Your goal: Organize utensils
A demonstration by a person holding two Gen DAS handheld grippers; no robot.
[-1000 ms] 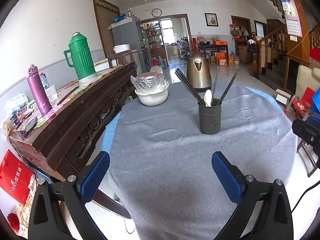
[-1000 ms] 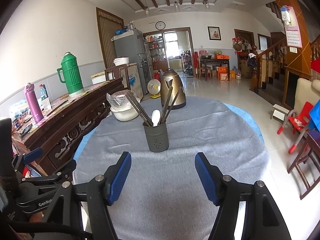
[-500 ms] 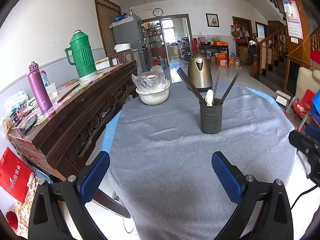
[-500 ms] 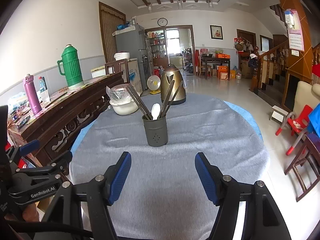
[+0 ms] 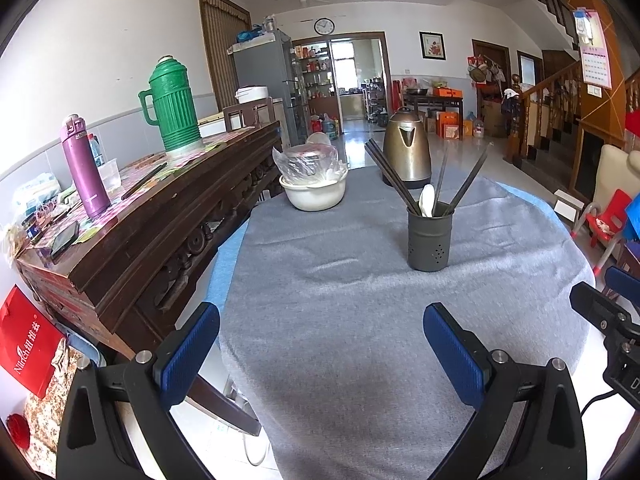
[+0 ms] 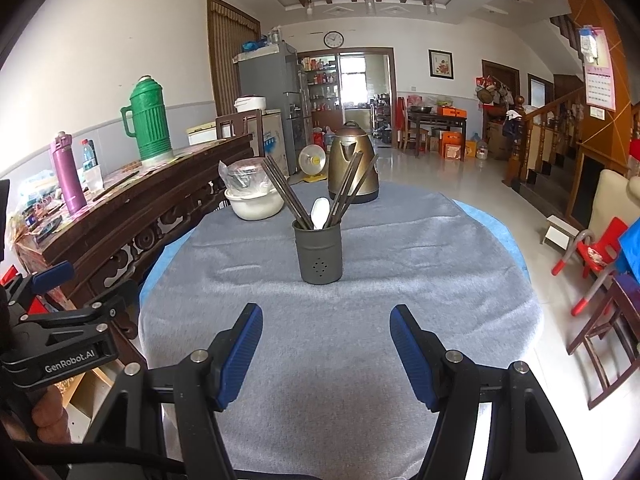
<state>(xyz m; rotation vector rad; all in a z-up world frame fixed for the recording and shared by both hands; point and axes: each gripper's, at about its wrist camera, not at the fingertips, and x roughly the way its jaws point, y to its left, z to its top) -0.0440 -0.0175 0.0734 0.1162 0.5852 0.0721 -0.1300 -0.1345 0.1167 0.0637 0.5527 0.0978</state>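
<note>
A dark grey utensil holder [image 5: 430, 239] [image 6: 319, 254] stands upright on the grey tablecloth [image 5: 360, 300] [image 6: 400, 264]. It holds several dark chopsticks [image 5: 388, 178] [image 6: 282, 190] and a white spoon [image 5: 427, 200] [image 6: 321, 212]. My left gripper [image 5: 322, 354] is open and empty over the table's near edge, left of the holder. My right gripper [image 6: 326, 354] is open and empty, straight in front of the holder and well short of it.
A white bowl with a plastic-wrapped lid [image 5: 313, 184] [image 6: 253, 196] and a bronze kettle [image 5: 407, 152] [image 6: 353, 170] stand at the table's far side. A wooden sideboard [image 5: 132, 216] with a green thermos [image 5: 170, 106] and purple flask [image 5: 84, 168] runs along the left. Chairs [image 6: 600, 320] stand right.
Both grippers have drawn back slightly and risen; the holder looks a little farther off in both views. Both stay open and empty.
</note>
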